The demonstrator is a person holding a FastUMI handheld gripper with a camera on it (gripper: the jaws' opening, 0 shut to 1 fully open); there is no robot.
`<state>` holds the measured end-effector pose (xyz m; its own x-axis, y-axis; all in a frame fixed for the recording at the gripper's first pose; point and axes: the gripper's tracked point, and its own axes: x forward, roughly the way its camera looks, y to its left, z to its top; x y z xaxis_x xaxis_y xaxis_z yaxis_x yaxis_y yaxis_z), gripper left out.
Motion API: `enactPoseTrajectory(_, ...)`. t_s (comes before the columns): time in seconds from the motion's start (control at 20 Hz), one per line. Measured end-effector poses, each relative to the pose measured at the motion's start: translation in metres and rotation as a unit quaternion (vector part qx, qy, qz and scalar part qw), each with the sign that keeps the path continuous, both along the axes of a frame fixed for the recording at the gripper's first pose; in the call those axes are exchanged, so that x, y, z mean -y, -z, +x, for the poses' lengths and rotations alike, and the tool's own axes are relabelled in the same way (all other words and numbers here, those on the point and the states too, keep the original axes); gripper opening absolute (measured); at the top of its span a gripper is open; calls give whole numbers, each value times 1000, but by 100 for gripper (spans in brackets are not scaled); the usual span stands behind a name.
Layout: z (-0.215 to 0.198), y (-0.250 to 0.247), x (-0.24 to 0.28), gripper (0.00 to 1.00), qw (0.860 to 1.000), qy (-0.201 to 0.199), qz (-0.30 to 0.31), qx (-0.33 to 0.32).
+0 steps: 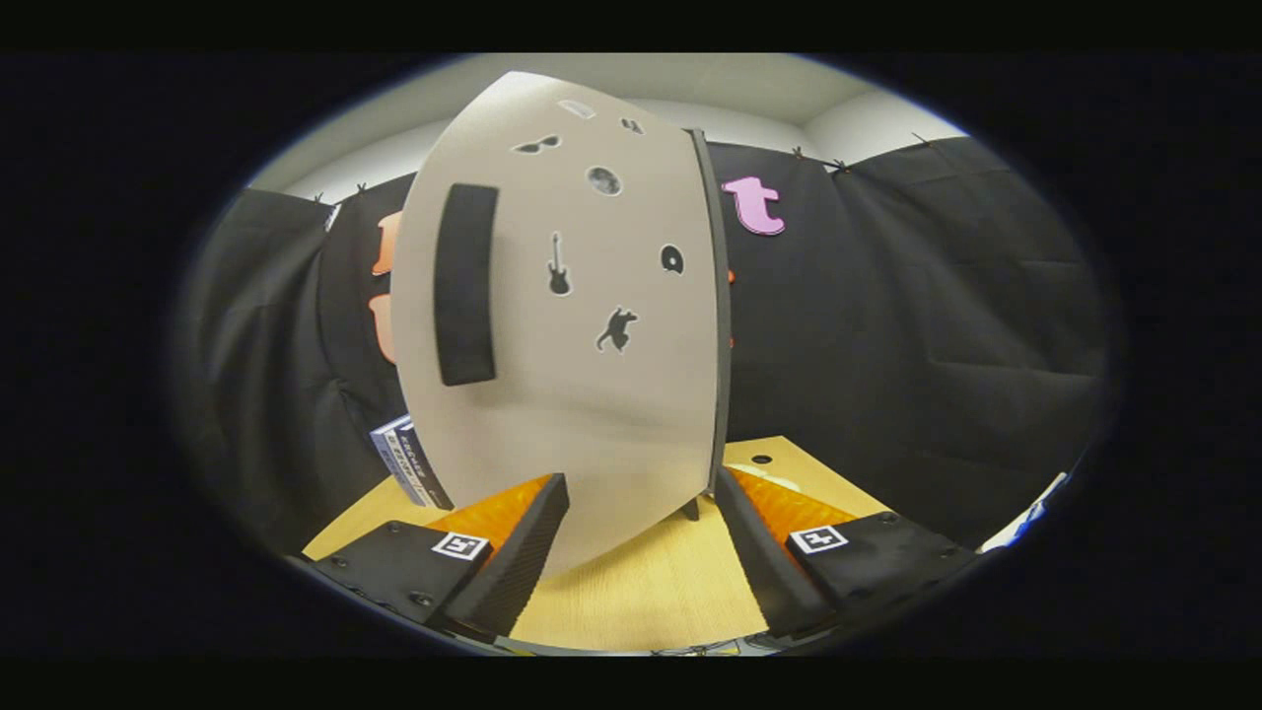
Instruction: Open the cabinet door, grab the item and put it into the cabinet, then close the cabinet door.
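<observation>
A white cabinet door [582, 394] with a black vertical handle [465, 286] and several small black stickers stands close ahead of me, tilted in the view. Its dark side edge [718, 325] runs down to the tip of my right finger [759, 532]. My gripper [641, 483] is open, and the door's lower part lies between and just beyond the two fingertips, with neither finger pressing on it. A blue and white box [406, 461] stands on the table to the left of the cabinet, beyond my left finger [513, 542]. I cannot tell whether the door is open or shut.
A light wooden table [641, 592] lies under the fingers and carries the cabinet, one short dark foot [690, 509] of which shows below the door. A small dark hole [761, 460] marks the tabletop at the right. Black cloth walls close off the back and sides.
</observation>
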<state>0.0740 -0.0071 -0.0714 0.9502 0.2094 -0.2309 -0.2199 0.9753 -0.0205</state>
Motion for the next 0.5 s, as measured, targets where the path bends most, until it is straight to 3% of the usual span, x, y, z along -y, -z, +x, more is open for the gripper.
enactPoseTrajectory(0.5, -7, -3, 27, 96, 1000, -5, 4, -9)
